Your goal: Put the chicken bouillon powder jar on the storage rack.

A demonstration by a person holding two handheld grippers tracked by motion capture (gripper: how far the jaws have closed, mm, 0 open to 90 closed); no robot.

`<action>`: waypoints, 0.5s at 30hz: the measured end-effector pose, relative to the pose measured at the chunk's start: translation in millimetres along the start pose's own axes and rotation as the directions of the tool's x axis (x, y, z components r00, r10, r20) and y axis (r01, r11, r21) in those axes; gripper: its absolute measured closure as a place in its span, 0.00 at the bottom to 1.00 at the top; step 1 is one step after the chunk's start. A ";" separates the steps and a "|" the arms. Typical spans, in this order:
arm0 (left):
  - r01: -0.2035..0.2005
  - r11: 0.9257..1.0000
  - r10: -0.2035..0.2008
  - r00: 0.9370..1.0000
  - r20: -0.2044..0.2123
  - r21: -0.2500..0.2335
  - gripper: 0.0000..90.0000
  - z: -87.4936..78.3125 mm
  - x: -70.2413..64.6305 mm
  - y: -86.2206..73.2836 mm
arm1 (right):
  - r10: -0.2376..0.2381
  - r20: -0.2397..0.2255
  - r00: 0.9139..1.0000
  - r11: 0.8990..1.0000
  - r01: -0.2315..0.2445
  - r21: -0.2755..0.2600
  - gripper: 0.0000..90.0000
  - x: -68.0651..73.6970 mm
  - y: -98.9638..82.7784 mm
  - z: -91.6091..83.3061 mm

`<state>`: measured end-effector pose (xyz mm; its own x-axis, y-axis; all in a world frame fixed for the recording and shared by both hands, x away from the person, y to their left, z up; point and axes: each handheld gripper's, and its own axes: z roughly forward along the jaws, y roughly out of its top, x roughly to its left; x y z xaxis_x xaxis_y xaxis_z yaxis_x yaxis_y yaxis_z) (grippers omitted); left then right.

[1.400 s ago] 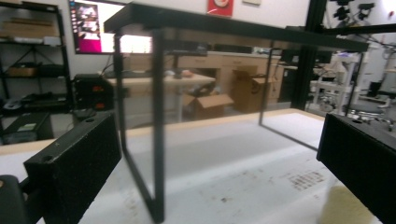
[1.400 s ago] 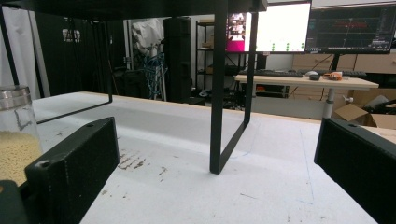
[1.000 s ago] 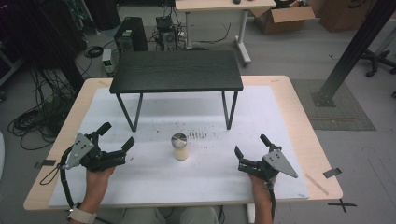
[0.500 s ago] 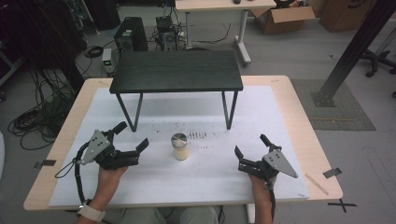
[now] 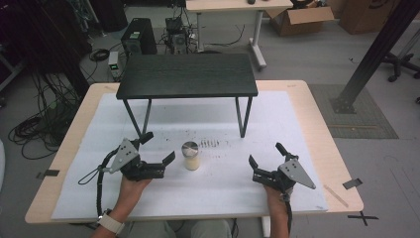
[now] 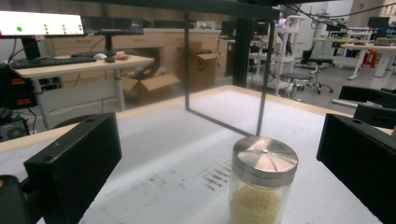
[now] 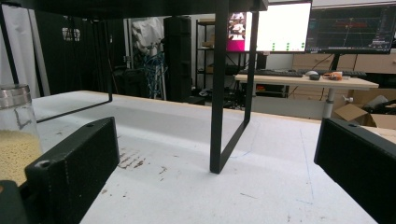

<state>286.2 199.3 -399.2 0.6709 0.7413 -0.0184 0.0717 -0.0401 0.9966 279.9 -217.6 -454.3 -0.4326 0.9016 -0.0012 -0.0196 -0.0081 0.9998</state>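
From the high view, my left gripper [image 5: 161, 148] sits just to the left of the glass jar [image 5: 190, 156], jaws spread wide and aimed at it, with nothing between them yet. The jar stands upright on the white mat of the bench [image 5: 297, 124], in front of the small black table [image 5: 188, 75] and between my two hands. My right gripper [image 5: 266, 154] rests well apart from the jar on the other side, jaws likewise spread and holding nothing. As I judge it, the work has barely begun: the approach is under way, the grasp is not yet made, and lifting and moving the jar all remain to do.

In the left gripper view, the jar [image 6: 262, 184] stands low and right of centre between my two black jaws, nearer the right one but touching neither. Its lid is brushed metal, round and flat with a small dimple in the middle; the body is clear glass, filled with pale yellow grains. A few dark specks lie on the mat beside it.

In the right gripper view, my jaws stand open around empty mat, facing one leg of the black table [image 7: 219, 88]. The jar [image 7: 16, 130] shows at the far left edge, outside my left jaw, grains reaching about halfway up the glass.
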 end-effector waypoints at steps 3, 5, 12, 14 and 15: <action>-0.016 1.000 0.016 1.000 0.006 0.009 0.00 4.6 -3.6 -2.2 | 0.000 0.000 1.000 1.000 0.000 0.001 0.00 0.0 0.0 0.0; -0.027 0.999 0.027 1.000 0.010 0.017 0.00 8.3 -5.9 -4.3 | -0.001 0.000 1.000 1.000 0.001 0.001 0.00 0.0 0.0 0.0; -0.040 0.998 0.039 0.999 0.028 0.042 0.00 24.7 -13.3 -8.4 | -0.001 0.000 1.000 1.000 0.001 0.003 0.00 0.1 0.0 0.2; -0.042 0.998 0.041 0.999 0.032 0.049 0.01 28.8 -15.0 -9.4 | -0.001 0.000 1.000 1.000 0.001 0.004 0.00 0.1 0.1 0.3; -0.042 0.998 0.040 0.999 0.035 0.052 0.00 31.1 -15.7 -10.2 | -0.001 -0.001 1.000 1.000 0.001 0.004 0.00 0.1 0.1 0.3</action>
<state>297.8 167.3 -411.6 0.6984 0.7155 0.0188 0.0819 -0.1059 0.9910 280.2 -217.4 -454.3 -0.4331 0.9013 -0.0026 -0.0168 -0.0053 0.9998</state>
